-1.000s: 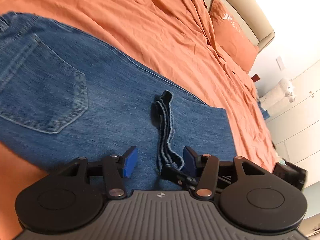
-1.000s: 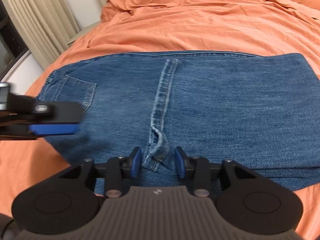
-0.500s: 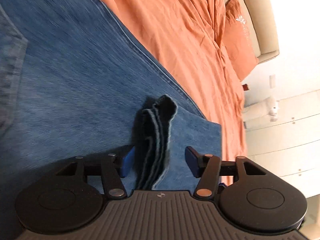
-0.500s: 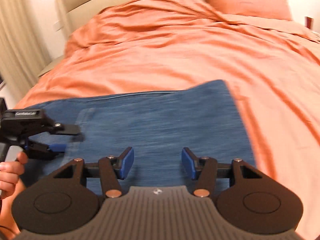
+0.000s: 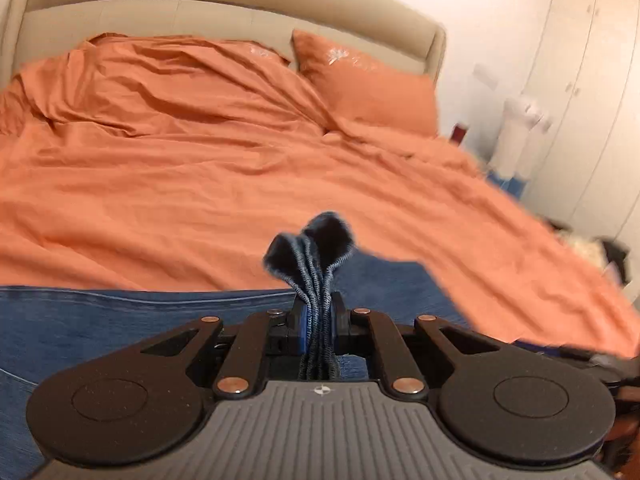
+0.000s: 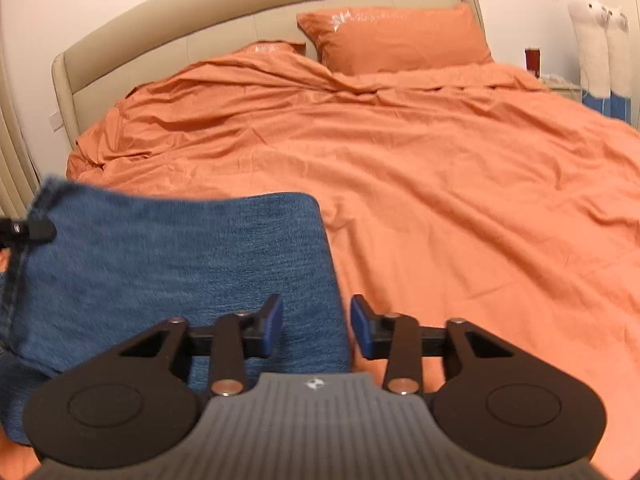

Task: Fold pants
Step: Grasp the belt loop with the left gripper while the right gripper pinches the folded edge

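Blue denim pants lie on the orange bed. My left gripper is shut on the bunched hem ends of the pants, which stick up past the pads. In the right wrist view the pants show as a folded, lifted panel at lower left. The left gripper's tip holds its far left corner. My right gripper is open, straddling the panel's right fold edge low down, and holds nothing.
The orange duvet covers the bed, with orange pillows and a beige headboard at the back. A nightstand with a white plush toy stands at the right, beside white wardrobe doors.
My left gripper closed on the hem ends and lifted them, tilting up toward the headboard. My right gripper let go of the hem, opened and moved right to the fold edge.
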Demonstrator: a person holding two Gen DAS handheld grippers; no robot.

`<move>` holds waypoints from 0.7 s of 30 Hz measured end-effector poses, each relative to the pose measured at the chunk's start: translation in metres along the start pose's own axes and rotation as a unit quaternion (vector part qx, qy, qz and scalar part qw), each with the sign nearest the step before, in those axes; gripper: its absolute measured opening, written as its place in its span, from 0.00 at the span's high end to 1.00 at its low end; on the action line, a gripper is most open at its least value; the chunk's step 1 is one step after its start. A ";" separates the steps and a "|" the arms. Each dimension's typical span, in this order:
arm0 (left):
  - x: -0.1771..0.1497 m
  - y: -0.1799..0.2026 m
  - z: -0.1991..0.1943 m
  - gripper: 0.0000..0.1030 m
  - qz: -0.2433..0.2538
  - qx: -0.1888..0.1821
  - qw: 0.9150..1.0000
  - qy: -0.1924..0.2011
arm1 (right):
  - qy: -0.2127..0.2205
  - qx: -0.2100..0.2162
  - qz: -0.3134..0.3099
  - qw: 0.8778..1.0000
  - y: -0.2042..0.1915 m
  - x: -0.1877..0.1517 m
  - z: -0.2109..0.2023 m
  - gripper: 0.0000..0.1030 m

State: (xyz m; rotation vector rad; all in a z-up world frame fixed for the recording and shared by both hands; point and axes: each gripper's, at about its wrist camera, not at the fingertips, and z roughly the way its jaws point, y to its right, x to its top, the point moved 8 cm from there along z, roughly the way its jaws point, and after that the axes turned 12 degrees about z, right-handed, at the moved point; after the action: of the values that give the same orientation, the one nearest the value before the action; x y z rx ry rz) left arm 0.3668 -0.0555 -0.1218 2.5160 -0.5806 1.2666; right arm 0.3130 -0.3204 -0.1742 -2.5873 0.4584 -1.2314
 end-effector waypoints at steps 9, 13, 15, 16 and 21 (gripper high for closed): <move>-0.066 -0.054 0.059 0.90 -0.121 0.019 0.988 -0.097 | -0.054 0.009 -0.054 0.997 -0.005 -0.027 0.031 1.00; -0.080 -0.062 0.068 0.83 -0.146 0.019 0.983 -0.112 | -0.071 0.007 -0.067 0.995 -0.001 -0.039 0.043 1.00; -0.077 -0.059 0.064 0.82 -0.134 0.023 0.984 -0.116 | -0.074 0.000 -0.091 0.993 -0.003 -0.045 0.049 1.00; -0.073 -0.058 0.061 0.79 -0.126 0.027 0.985 -0.117 | -0.073 -0.004 -0.098 0.992 -0.005 -0.045 0.049 1.00; -0.050 -0.070 0.056 0.67 -0.130 0.033 0.986 -0.102 | -0.073 -0.003 -0.090 0.993 -0.005 -0.039 0.043 1.00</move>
State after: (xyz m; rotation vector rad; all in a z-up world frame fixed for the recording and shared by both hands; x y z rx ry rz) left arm 0.4113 -0.0049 -0.1984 2.6883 -0.2420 0.9595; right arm 0.3240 -0.2978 -0.2263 -2.7495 0.2051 -1.0817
